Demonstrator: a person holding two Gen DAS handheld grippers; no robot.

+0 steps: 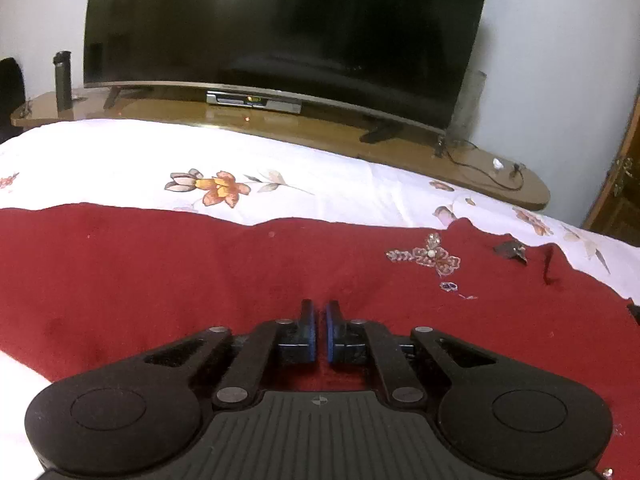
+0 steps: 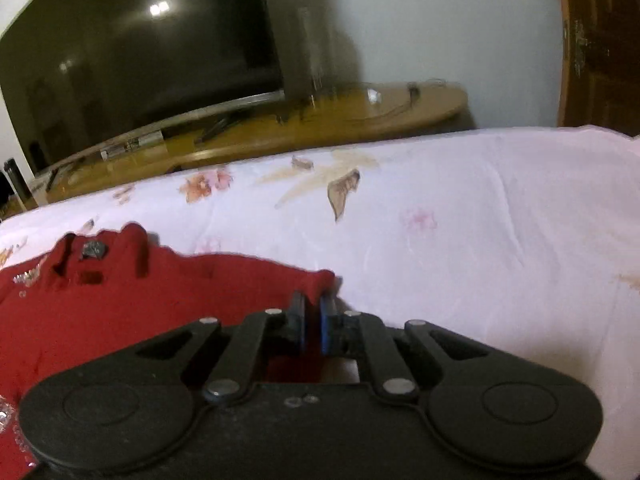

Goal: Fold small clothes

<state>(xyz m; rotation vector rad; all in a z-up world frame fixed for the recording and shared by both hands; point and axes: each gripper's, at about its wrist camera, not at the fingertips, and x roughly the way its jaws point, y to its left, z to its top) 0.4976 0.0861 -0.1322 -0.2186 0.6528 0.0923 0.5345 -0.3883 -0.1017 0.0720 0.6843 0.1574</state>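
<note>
Bed (image 1: 120,152) with floral sheet, TV (image 1: 280,28) behind. Red garment (image 1: 160,272) lies flat, long axis running across the frame. My left gripper (image 1: 319,312) pinches mid-cloth, jaws pressed together; right gripper (image 2: 312,304) pinches the garment's right edge corner, jaws likewise together.

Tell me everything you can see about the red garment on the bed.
The red garment is a deep red, soft, fleecy-looking piece lying spread flat on the white floral bedsheet. A beaded, sequinned flower motif decorates it near the neckline, where a small dark tag shows. Its far edge runs wavy. The left gripper sits over its middle with jaws shut, fabric puckered at the tips; the right gripper is shut at one corner.
</note>
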